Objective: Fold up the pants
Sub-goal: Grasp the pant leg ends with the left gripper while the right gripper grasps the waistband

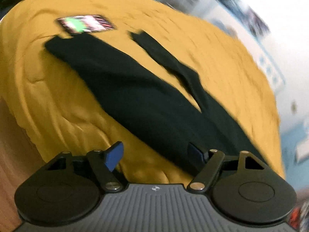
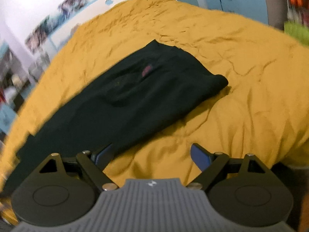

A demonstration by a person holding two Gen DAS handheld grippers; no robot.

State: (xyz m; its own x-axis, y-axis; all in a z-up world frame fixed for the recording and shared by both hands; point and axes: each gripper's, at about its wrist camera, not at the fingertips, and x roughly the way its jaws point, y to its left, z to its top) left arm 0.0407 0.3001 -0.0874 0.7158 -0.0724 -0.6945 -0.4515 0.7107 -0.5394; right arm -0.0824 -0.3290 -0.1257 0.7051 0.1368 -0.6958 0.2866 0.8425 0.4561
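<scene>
Pants (image 1: 135, 89), black, lie flat along the yellow bed cover (image 1: 58, 106), legs (image 1: 164, 58) slightly split toward a glossy card (image 1: 87, 24), likely spread for a lengthwise fold. Left claw (image 1: 156, 154) hovers spread above the near edge, empty. Right claw (image 2: 152, 154) likewise spread, low over the cover beside the waist end (image 2: 173, 73).

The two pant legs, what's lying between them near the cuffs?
Only bare yellow bedspread shows between the legs of the black pants in the left wrist view; the phone lies beyond the cuffs, not between them.
</scene>
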